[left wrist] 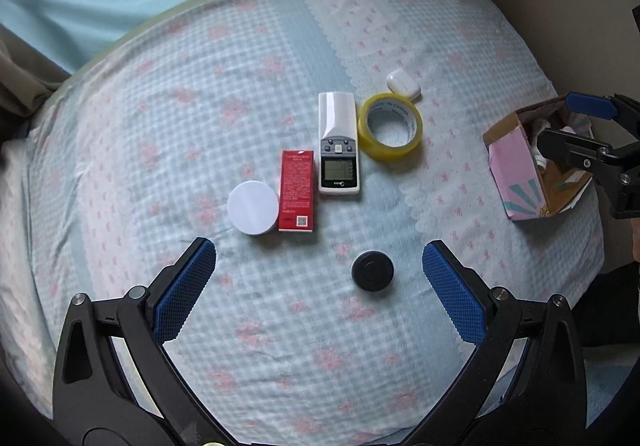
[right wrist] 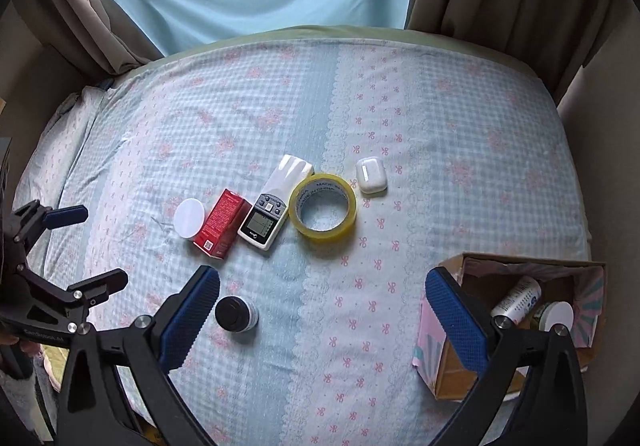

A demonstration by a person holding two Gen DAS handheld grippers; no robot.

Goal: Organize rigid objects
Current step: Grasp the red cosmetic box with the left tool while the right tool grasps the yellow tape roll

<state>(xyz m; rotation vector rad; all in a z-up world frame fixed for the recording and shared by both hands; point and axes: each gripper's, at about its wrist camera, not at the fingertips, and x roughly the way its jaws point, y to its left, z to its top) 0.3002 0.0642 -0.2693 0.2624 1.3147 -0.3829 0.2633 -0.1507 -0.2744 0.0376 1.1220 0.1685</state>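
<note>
Lying in a diagonal row mid-bed on the blue checked bedsheet (right wrist: 460,174) are a white round lid (left wrist: 253,207), red rectangular carton (left wrist: 296,191), white remote control (left wrist: 338,144), yellow tape roll (left wrist: 390,126) and white earbud case (left wrist: 403,85). A black-capped small jar (left wrist: 372,271) stands apart, between the spread, empty fingers of the left gripper (left wrist: 319,272). The right gripper (right wrist: 322,302) is also spread, empty, one finger beside the pink cardboard box (right wrist: 520,330) at the right bed edge, holding bottles. Bare sheet surrounds the row.

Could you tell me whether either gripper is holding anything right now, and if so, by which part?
Nothing is held: the left gripper and the right gripper are both open and empty above the bed.
</note>
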